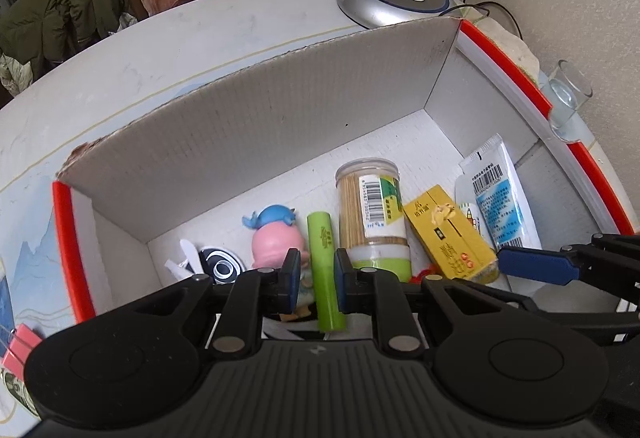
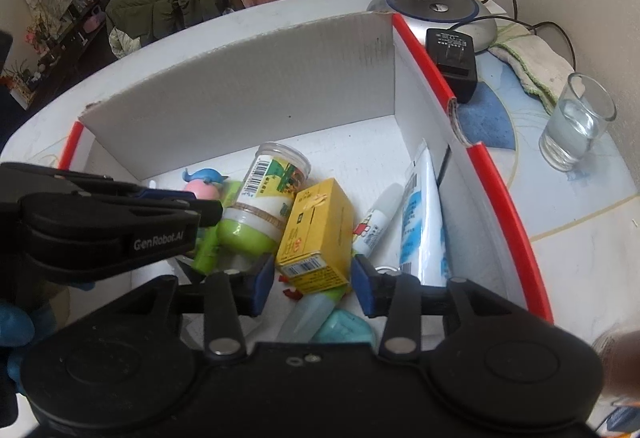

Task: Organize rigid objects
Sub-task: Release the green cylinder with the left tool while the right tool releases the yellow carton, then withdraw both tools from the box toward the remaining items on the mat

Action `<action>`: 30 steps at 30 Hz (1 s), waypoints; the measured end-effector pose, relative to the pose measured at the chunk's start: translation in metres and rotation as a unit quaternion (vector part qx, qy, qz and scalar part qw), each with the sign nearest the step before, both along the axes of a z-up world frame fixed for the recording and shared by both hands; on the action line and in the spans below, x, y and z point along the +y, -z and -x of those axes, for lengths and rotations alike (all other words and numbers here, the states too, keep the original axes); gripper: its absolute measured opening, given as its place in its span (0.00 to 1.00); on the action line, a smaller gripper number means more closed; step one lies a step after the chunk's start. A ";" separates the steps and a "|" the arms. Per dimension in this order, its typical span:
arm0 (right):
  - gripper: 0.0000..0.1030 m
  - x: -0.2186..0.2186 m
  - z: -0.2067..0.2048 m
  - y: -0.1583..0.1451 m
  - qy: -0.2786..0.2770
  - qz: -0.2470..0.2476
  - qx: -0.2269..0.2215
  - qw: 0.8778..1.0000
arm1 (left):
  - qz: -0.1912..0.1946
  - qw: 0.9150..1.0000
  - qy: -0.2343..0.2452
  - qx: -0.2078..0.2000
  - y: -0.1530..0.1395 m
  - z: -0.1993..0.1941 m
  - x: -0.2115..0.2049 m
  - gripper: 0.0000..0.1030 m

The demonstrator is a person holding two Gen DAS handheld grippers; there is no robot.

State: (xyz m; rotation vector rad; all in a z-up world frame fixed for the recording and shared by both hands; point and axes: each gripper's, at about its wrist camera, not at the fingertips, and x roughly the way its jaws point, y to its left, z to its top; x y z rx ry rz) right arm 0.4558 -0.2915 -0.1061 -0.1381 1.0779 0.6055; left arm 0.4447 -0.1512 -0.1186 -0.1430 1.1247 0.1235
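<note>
Left claw point(image 1: 316, 270) is clamped on the green tube point(image 1: 325, 270), which lies inside the white box point(image 1: 256, 125) between the pink-and-blue figurine point(image 1: 276, 238) at its 9 o'clock and the toothpick jar point(image 1: 370, 213) at its 3 o'clock. Right claw point(image 2: 312, 274) stands partly open with its pads either side of the yellow carton point(image 2: 316, 234); they do not look to be pressing, so nothing is held.

Risks, as I judge them:
- The tube is slim and smooth and is gripped near its middle, so a tilt or a knock could let it slip or swing into the jar.
- The two claws are close together; the left one sits at 9 o'clock of the carton in the right wrist view, so a collision is likely if both move.
- The carton leans on the clutter, so closing off-centre could twist it against the glue stick point(image 2: 378, 222) at its 3 o'clock.
- A water glass point(image 2: 576, 121) stands on the counter point(image 2: 580, 238) outside the box at 2 o'clock, so a wide swing could tip it.
</note>
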 end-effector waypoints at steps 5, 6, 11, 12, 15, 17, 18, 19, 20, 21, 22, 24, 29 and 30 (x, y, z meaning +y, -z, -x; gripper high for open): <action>0.41 -0.005 0.008 -0.012 0.001 -0.009 -0.014 1.000 | 0.006 1.000 0.002 -0.017 -0.012 0.014 0.001 0.16; 0.42 -0.007 0.011 -0.014 0.000 -0.008 -0.020 1.000 | 0.007 1.000 0.002 -0.021 -0.015 0.017 0.001 0.16; 0.46 -0.012 0.025 -0.026 0.000 -0.018 -0.031 0.999 | 0.016 0.999 0.003 -0.046 -0.033 0.036 0.002 0.16; 0.55 -0.014 0.029 -0.029 0.001 -0.021 -0.034 0.999 | 0.017 0.999 0.004 -0.051 -0.037 0.041 0.002 0.16; 0.59 -0.016 0.039 -0.038 -0.002 -0.030 -0.045 0.999 | 0.018 0.998 0.008 -0.067 -0.048 0.054 0.001 0.16; 0.59 -0.018 0.045 -0.044 -0.004 -0.037 -0.048 0.998 | 0.018 0.997 0.012 -0.077 -0.055 0.064 0.001 0.16; 0.60 -0.019 0.048 -0.047 -0.005 -0.041 -0.050 0.998 | 0.019 0.996 0.015 -0.082 -0.059 0.069 0.001 0.16; 0.61 -0.019 0.052 -0.050 -0.006 -0.043 -0.053 0.998 | 0.020 0.996 0.017 -0.087 -0.062 0.074 0.001 0.16; 0.62 -0.020 0.055 -0.053 -0.006 -0.045 -0.057 0.997 | 0.021 0.995 0.016 -0.092 -0.065 0.079 0.001 0.16; 0.63 -0.021 0.058 -0.055 -0.007 -0.049 -0.060 0.997 | 0.022 0.995 0.017 -0.097 -0.068 0.084 0.001 0.16; 0.63 -0.021 0.061 -0.058 -0.007 -0.052 -0.061 0.997 | 0.022 0.994 0.019 -0.102 -0.071 0.089 0.002 0.16; 0.67 -0.020 0.068 -0.063 -0.009 -0.058 -0.067 0.996 | 0.021 0.993 0.020 -0.112 -0.077 0.098 0.003 0.16; 0.71 -0.016 0.089 -0.075 -0.014 -0.067 -0.084 0.994 | 0.021 0.991 0.021 -0.133 -0.091 0.125 0.008 0.16; 0.72 -0.015 0.093 -0.078 -0.015 -0.071 -0.087 0.994 | 0.022 0.990 0.021 -0.138 -0.093 0.130 0.010 0.16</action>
